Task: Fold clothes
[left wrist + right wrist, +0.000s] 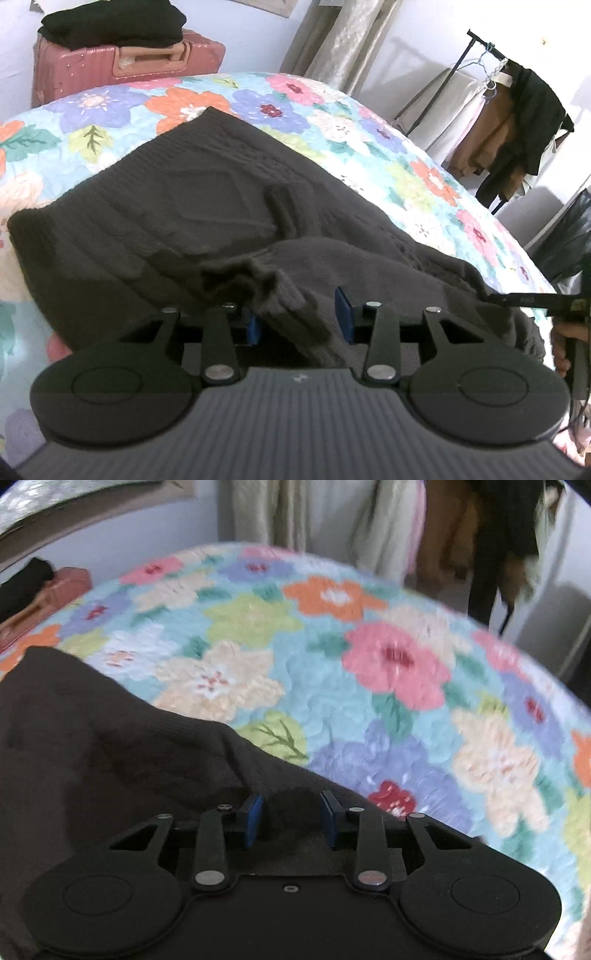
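A dark brown knitted sweater (207, 206) lies spread on the floral quilt (369, 140) of a bed. My left gripper (301, 314) is open, its blue pads (342, 314) on either side of a raised fold of the sweater at its near edge. In the right wrist view the same sweater (110, 746) fills the lower left. My right gripper (291, 818) is open with a bump of the sweater's edge between its pads (253, 819). The right gripper also shows at the far right of the left wrist view (535, 299).
A pink suitcase (122, 62) with folded black clothes (110, 22) on top stands behind the bed. A clothes rack (509, 118) with hanging garments stands at the right. A curtain (340, 37) hangs at the back. The quilt (369, 683) lies bare to the right of the sweater.
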